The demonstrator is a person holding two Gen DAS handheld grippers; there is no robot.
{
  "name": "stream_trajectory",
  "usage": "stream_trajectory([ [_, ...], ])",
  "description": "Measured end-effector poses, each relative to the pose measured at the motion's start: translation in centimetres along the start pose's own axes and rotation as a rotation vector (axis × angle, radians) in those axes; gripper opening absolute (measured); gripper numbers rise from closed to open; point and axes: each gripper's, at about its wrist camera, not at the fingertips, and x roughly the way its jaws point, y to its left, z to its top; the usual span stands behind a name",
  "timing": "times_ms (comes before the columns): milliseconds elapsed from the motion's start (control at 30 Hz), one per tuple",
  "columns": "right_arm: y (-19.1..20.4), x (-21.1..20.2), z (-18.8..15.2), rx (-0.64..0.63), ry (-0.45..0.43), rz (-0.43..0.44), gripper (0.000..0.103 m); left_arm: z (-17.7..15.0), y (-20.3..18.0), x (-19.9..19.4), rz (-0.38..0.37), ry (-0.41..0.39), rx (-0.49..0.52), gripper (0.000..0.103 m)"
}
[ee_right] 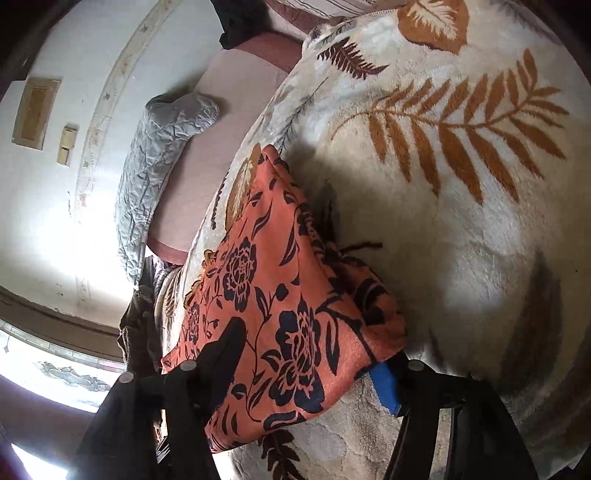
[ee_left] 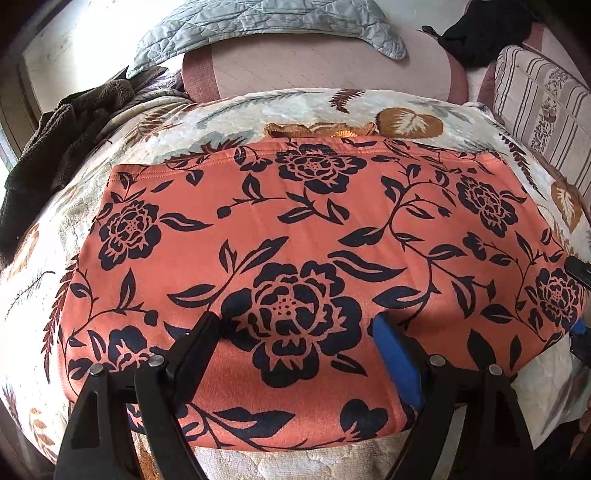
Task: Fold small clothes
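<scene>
An orange garment with a dark floral print [ee_left: 295, 236] lies spread flat on a leaf-patterned cream blanket [ee_left: 110, 147]. A frilled orange edge [ee_left: 321, 130] shows at its far side. My left gripper [ee_left: 299, 328] is open, its jaws wide apart just over the garment's near part. In the right wrist view the same garment [ee_right: 280, 288] is seen from its right end, its corner lying between the jaws. My right gripper [ee_right: 310, 350] is open around that corner, the blue pad [ee_right: 386, 387] under the cloth and the black finger [ee_right: 221, 354] above it.
A pink headboard [ee_left: 317, 66] with a grey quilted cover [ee_left: 236, 26] stands beyond the blanket. A dark brown towel [ee_left: 62, 140] lies at the left, a striped pillow [ee_left: 535, 99] and black cloth [ee_left: 480, 29] at the right. The blanket [ee_right: 461, 184] extends right of the garment.
</scene>
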Motion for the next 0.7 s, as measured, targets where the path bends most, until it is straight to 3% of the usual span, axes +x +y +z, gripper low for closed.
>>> stream_trajectory([
  [333,0.6,0.9,0.6,-0.004,0.003,-0.018,0.068,0.0,1.5,-1.2,-0.019,-0.021,-0.025,0.085],
  [433,0.4,1.0,0.7,0.004,0.004,-0.01,0.067,-0.5,6.7,-3.3,-0.034,-0.07,-0.156,0.085],
  [533,0.2,0.9,0.5,0.005,0.003,0.0,0.066,-2.5,15.4,-3.6,-0.023,-0.032,-0.4,0.084],
  [600,0.1,0.8,0.4,0.002,-0.001,0.003,0.066,-4.5,20.2,-3.2,-0.054,0.005,-0.56,0.082],
  [700,0.0,0.7,0.1,-0.001,-0.006,-0.002,0.066,-5.9,22.7,-2.1,-0.122,0.055,-0.611,0.07],
])
